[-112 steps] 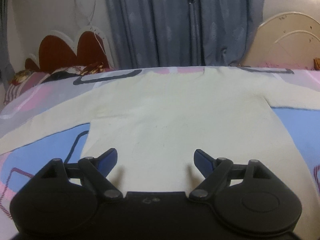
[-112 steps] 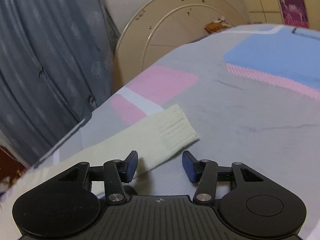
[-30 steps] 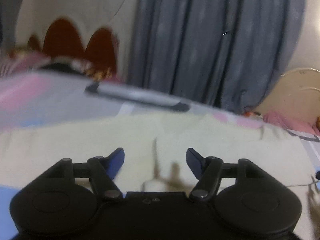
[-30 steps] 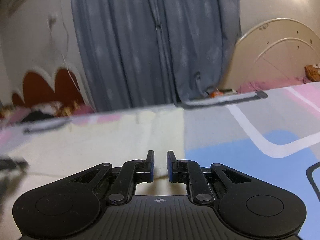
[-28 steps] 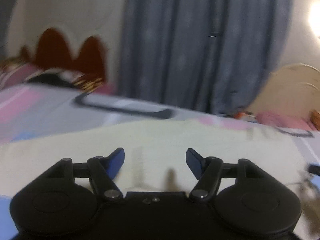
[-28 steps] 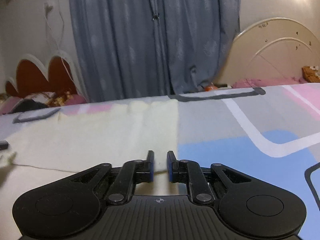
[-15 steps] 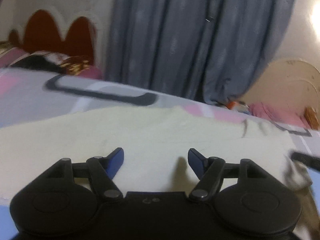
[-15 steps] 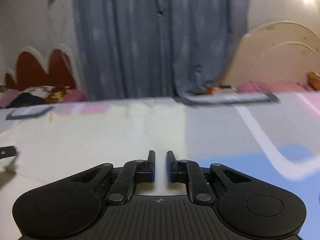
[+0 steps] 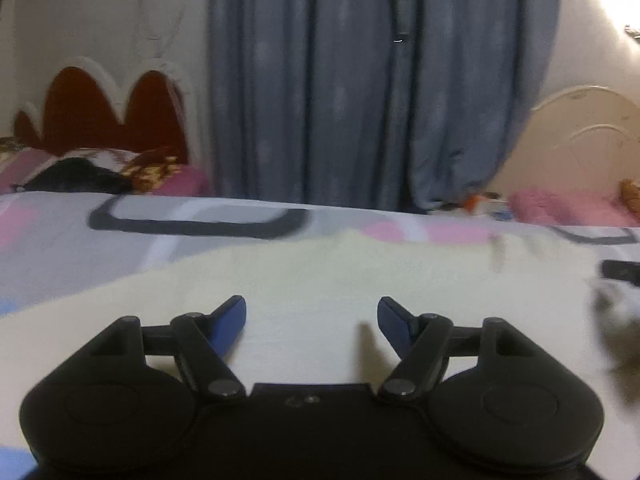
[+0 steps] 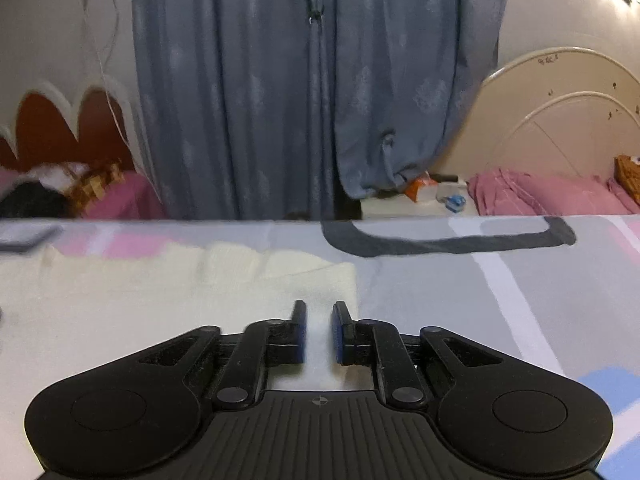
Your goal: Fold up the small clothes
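A cream knit sweater point(image 9: 320, 280) lies spread flat on the patterned bed sheet point(image 9: 120, 240). My left gripper point(image 9: 312, 312) hovers low over the sweater's body, open wide, with only flat fabric below the gap. In the right wrist view the sweater point(image 10: 140, 292) fills the left half and ends in a straight edge just right of my right gripper point(image 10: 319, 312). Its jaws stand a narrow gap apart with cream sleeve fabric pinched between them. That gripper also shows as a dark blurred shape point(image 9: 618, 270) at the right edge of the left wrist view.
The sheet point(image 10: 500, 300) runs bare to the right of the sweater. Blue-grey curtains point(image 10: 312, 80) hang behind the bed. A red scalloped headboard point(image 9: 100, 120) with pillows stands at the left, and a cream headboard point(image 10: 560, 120) with pink bedding and a small cluttered table at the right.
The left gripper has slid to the right across the sweater and its jaws have widened a little. The right gripper has shifted sideways, still shut on the cream fabric.
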Action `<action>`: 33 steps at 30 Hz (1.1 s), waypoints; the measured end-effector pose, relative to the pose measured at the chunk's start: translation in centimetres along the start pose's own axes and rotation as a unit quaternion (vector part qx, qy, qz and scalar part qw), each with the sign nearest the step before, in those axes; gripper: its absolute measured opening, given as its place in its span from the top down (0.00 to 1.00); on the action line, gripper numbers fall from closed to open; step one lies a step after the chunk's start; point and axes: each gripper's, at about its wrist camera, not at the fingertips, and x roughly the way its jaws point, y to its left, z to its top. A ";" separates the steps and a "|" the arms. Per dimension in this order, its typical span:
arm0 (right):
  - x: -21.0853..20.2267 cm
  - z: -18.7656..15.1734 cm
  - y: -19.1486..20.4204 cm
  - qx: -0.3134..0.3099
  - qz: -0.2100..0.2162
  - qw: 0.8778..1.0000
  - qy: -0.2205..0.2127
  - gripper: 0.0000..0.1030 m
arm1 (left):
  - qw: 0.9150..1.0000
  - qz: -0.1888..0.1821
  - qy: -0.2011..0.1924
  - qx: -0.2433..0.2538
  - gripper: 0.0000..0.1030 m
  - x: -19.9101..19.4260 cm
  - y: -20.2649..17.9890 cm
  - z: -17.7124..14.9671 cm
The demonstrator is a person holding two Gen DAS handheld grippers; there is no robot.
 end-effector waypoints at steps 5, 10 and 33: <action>-2.9 -3.6 1.2 -0.020 0.025 0.999 0.037 0.88 | 0.999 -0.003 0.038 0.027 0.29 0.3 -1.9 -2.4; -5.8 -5.1 0.0 -0.032 -0.009 0.999 0.029 0.88 | 0.999 0.010 0.039 0.006 0.29 -0.7 -0.1 -3.4; -8.3 -5.9 8.6 0.001 0.061 0.997 0.054 0.87 | 0.917 0.113 -0.017 -0.382 0.47 -13.9 28.9 -12.1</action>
